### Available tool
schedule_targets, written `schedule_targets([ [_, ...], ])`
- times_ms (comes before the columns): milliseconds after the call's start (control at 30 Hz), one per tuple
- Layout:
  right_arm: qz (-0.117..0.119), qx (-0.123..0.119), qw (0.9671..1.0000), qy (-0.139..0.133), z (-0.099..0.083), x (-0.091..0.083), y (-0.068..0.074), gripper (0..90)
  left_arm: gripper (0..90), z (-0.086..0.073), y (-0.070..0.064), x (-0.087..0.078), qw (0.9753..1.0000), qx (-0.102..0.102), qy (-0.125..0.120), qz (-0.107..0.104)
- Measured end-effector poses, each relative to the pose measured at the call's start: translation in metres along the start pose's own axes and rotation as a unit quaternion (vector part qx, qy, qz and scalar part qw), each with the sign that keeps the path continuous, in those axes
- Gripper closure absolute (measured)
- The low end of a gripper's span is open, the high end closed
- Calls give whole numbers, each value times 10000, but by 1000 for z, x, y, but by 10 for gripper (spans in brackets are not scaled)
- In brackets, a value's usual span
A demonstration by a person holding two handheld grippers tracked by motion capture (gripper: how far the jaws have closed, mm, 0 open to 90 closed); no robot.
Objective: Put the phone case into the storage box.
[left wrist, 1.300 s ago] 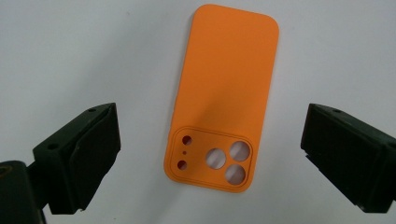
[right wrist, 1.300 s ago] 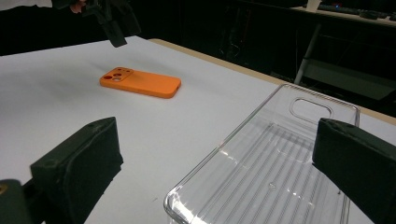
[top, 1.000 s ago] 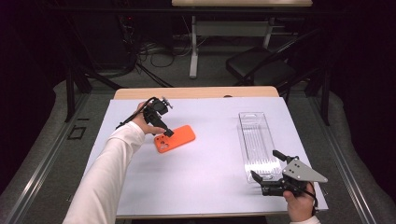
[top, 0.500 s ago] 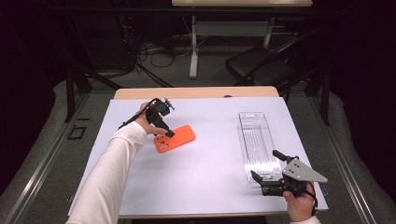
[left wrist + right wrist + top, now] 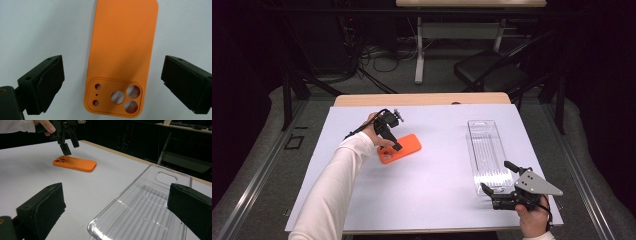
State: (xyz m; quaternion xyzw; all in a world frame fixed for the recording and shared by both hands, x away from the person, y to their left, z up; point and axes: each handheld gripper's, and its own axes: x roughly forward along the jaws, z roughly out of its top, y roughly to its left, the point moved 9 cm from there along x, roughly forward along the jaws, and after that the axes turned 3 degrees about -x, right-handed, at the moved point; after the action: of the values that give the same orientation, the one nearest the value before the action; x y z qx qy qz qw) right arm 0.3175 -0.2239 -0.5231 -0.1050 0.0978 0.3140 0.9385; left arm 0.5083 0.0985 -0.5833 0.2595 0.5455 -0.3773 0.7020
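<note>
An orange phone case point(image 5: 406, 146) lies back up on the white table, camera cut-outs toward its left end. My left gripper point(image 5: 395, 145) hovers open just above that end; in the left gripper view the case point(image 5: 122, 45) lies between the wide-apart jaws of the gripper point(image 5: 112, 85), untouched. A clear plastic tray point(image 5: 487, 150) lies lengthwise at the right. At the tray's near end my right gripper point(image 5: 496, 176) is held open. In the right gripper view the tray point(image 5: 150, 205) sits between the jaws of the gripper point(image 5: 117, 207); the case point(image 5: 77, 163) and left gripper point(image 5: 67, 145) lie farther off.
A white sheet point(image 5: 437, 200) covers the table, whose wooden back edge point(image 5: 422, 99) shows. Behind the table stand a dark chair point(image 5: 492, 70) and desk legs with cables on the floor. The person's white sleeve point(image 5: 337, 185) crosses the table's left half.
My left gripper has edged slightly right and down toward the case's camera end. The right gripper, the case and the tray have stayed put.
</note>
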Motion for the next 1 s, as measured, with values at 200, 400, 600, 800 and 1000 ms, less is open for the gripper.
schedule_targets([
  [200, 7, -6, 10000, 32, -1, 0, 1, 6, 50, -3, 0, 5, 9999, 1, 122, 3],
  [400, 9, -1, 10000, 17, 0, 1, 1, 6, 50, -7, -3, 15, 9998, -53, 185, -21],
  [600, 19, -8, 10000, 26, 0, 1, 1, 7, 50, -7, -4, 22, 9997, -2, 255, -7],
  [800, 15, 9, 10000, 41, -1, 1, 1, 7, 50, -9, -7, 26, 9992, -7, 379, -81],
  [1000, 21, -23, 10000, 27, 0, 0, 1, 9, 50, -9, -9, 30, 9990, 19, 436, -100],
])
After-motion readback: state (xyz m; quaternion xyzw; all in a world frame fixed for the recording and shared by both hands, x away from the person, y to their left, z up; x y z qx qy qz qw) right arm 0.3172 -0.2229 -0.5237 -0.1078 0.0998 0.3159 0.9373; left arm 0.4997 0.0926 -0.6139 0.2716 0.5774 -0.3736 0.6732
